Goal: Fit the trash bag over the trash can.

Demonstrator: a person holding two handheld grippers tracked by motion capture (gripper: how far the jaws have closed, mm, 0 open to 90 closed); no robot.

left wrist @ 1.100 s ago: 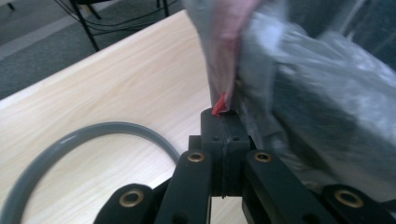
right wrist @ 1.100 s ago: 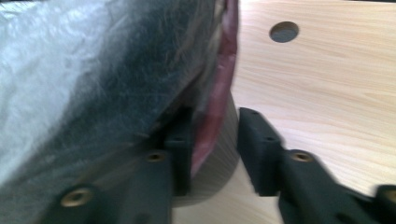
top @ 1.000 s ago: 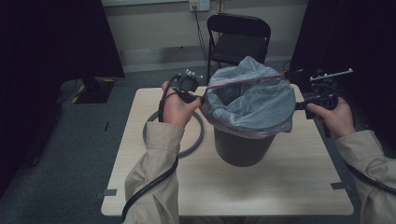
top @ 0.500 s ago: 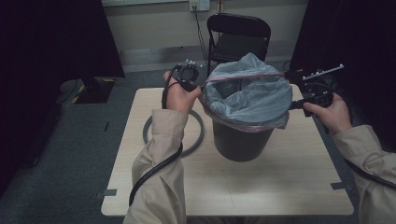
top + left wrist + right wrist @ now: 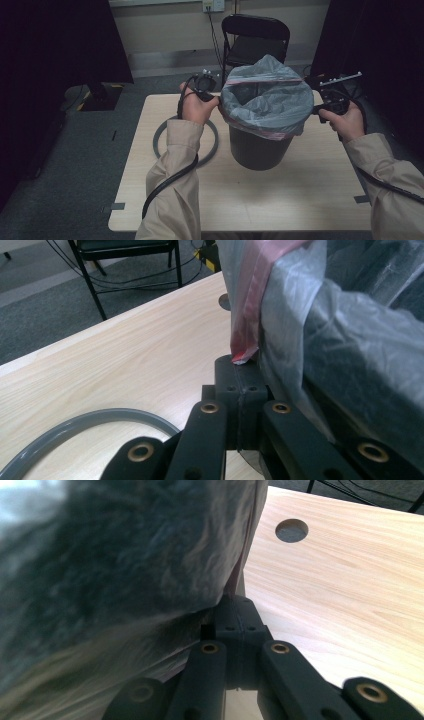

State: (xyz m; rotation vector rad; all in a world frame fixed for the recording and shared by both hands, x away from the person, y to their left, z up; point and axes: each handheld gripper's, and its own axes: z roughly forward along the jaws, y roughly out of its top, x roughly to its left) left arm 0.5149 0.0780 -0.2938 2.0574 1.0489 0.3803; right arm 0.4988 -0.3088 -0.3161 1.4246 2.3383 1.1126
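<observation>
The high view looks forward and down on the whole table from far. Both gripper views sit very close, low over the table, each facing the bag, which all three views share.

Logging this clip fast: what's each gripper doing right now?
Left gripper: shut on the bin liner, at its red-edged rim.
Right gripper: shut on the bin liner's opposite side.

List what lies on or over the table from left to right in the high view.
Grey ring → left gripper → bin bag over the dark bin → right gripper.
</observation>
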